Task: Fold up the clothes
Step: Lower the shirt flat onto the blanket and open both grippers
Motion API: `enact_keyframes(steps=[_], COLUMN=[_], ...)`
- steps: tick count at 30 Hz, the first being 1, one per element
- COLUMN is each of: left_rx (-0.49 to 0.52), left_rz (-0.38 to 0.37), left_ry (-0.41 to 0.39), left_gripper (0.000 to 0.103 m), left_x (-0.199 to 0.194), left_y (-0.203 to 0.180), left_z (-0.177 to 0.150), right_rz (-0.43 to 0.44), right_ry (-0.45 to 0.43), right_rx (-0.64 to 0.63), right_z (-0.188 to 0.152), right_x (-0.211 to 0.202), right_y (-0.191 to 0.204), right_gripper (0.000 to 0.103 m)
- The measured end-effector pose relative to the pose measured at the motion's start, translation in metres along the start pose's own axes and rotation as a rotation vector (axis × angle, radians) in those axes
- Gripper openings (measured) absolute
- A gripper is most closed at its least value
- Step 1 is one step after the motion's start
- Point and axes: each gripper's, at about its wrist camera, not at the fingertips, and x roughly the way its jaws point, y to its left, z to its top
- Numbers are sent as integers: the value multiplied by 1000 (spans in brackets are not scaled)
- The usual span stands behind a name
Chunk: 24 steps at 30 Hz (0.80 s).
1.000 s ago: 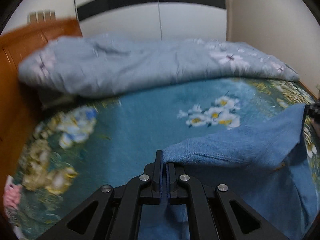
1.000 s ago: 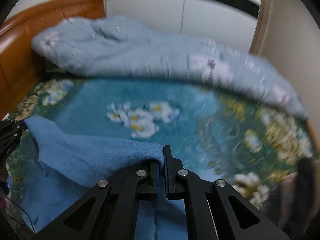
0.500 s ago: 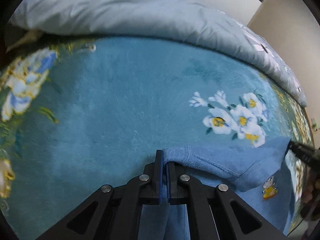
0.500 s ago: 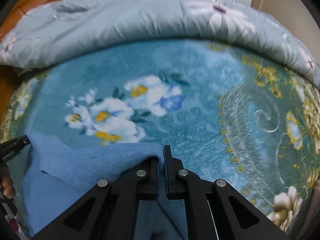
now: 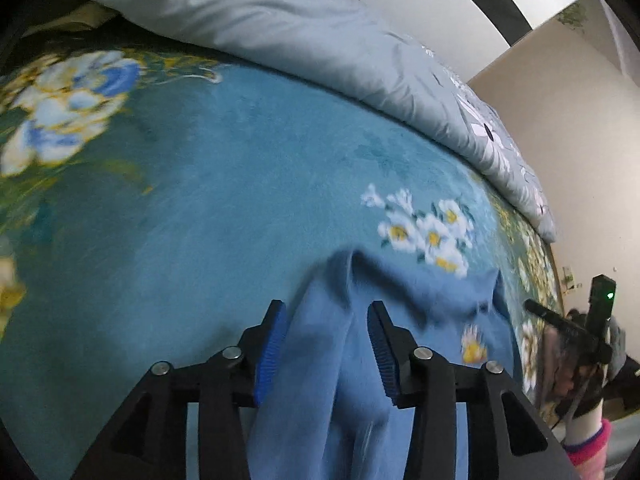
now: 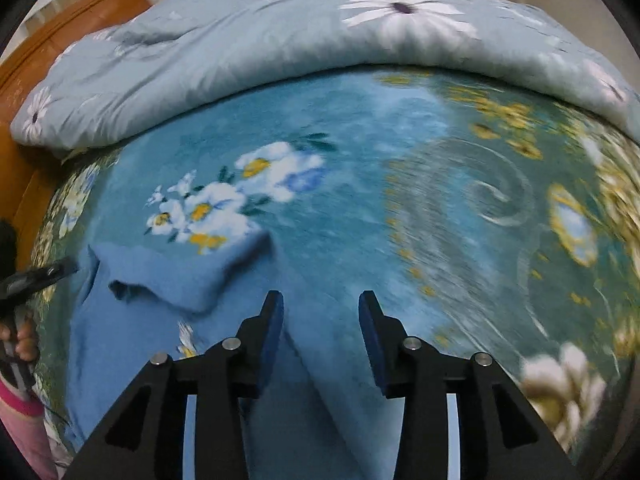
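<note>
A blue fleece garment [image 5: 404, 296] with a small cartoon print lies on the flowered teal blanket [image 5: 200, 208]. My left gripper [image 5: 326, 322] hangs just over its near left corner, jaws opening, and a loose ridge of the cloth runs between the blue pads without being pinched. In the right wrist view the garment [image 6: 176, 276] spreads to the lower left with its top edge folded over. My right gripper [image 6: 320, 312] is also opening, with the garment's right edge lying under the gap and nothing pressed. The other gripper shows at each view's side edge.
A pale blue quilt [image 6: 248, 48] with white flowers is bunched along the far side of the bed. A wooden headboard [image 6: 56, 48] stands at the left. A person's hand and pink sleeve [image 5: 588, 444] hold the other gripper. The wall [image 5: 580, 128] rises past the bed.
Both grippers came down toward the bed and went from shut on the garment's corners to open. The cloth has dropped from the pads onto the blanket.
</note>
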Motion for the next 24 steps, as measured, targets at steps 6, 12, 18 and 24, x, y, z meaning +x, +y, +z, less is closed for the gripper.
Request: enact_keyframes(steps=[6, 12, 18, 24], left_rx=[48, 75, 58, 45], left_rz=[113, 109, 139, 362], left_ry=[30, -3, -35, -248], left_gripper=[50, 44, 4, 3], left_x=[-27, -45, -48, -105], left_y=[28, 26, 20, 42], left_z=[-80, -136, -143, -101], right_rz=[-20, -111, -88, -83], right_ry=[-49, -47, -61, -72], right_rx=[23, 36, 71, 84], right_z=[-93, -161, -188, -200], right_x=[-44, -67, -76, -82], right_y=[-33, -56, -62, -61], right_gripper=[40, 40, 40, 40])
